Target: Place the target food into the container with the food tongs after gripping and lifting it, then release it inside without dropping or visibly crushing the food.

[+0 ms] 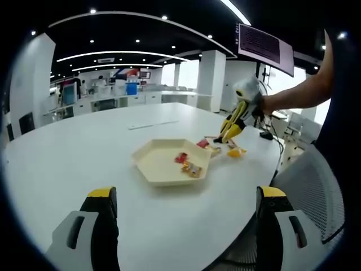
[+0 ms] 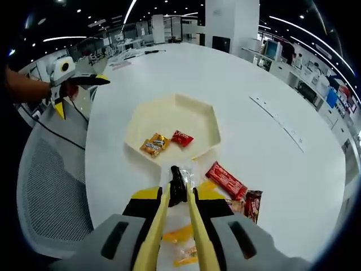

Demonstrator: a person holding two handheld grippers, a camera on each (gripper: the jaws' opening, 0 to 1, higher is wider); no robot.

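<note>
Right gripper (image 2: 177,199) clamped on yellow food tongs (image 2: 159,226); black tong tips (image 2: 177,186) nearly closed over clear wrapper (image 2: 183,176) just beside hexagonal cream tray (image 2: 169,113), actual grip cannot tell. Tray holds orange snack packet (image 2: 154,144) and red packet (image 2: 181,138). Red bar wrapper (image 2: 225,179) lies on white table (image 2: 254,84) beside tray. Left gripper (image 1: 186,212) jaws wide apart above table, holding nothing.

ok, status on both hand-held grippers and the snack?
Left hand-held gripper open, empty, back from the tray. Right hand-held gripper shut on tongs, tips at a clear-wrapped snack beside the tray. Two snacks already in. Path clear.
</note>
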